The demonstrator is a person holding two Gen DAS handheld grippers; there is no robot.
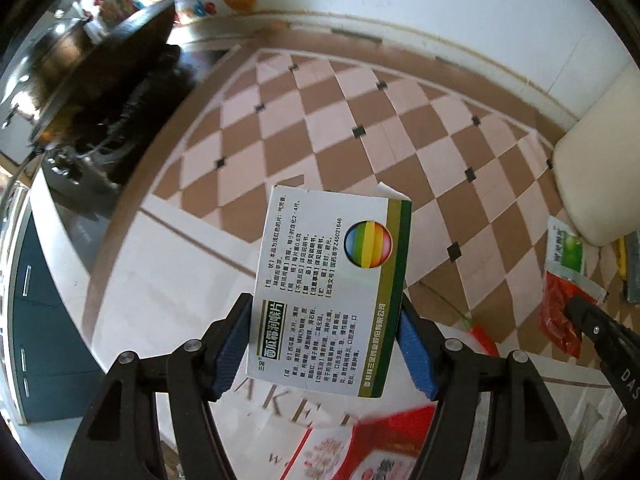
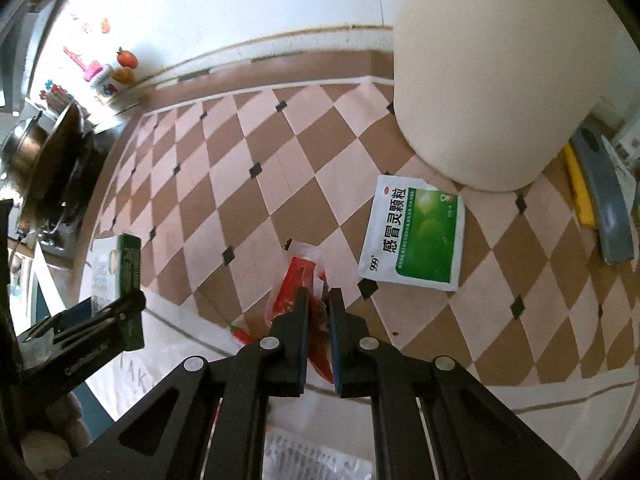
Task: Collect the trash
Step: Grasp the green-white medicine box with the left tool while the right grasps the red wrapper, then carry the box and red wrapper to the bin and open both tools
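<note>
The left gripper (image 1: 325,344) is holding a white and green medicine box (image 1: 332,288) up above the floor; its blue-padded fingers (image 1: 230,344) are pressing on the box's two long edges, so the box is standing clamped between them with its printed face toward the camera; in the right wrist view the same box (image 2: 130,280) is showing edge-on at the left, well clear of the tiles. The right gripper (image 2: 319,304) is pointing down at a red plastic wrapper (image 2: 298,280) lying on the checkered tile floor (image 2: 248,208); its fingers (image 2: 338,320) are drawn nearly together with the crumpled near end of the wrapper pinched between them; the far end of the wrapper is resting on the tiles. A green and white medicine sachet (image 2: 414,234) is lying flat on the floor just beyond and to the right of the wrapper, apart from it; a cream-coloured rounded bin (image 2: 492,80) is standing just behind the sachet. A white paper bag (image 1: 280,412) with pale lettering is lying under the left gripper, with a red and white packet (image 1: 372,444) showing on it; a small chilli (image 2: 242,334) is lying on the floor just left of the right gripper.
</note>
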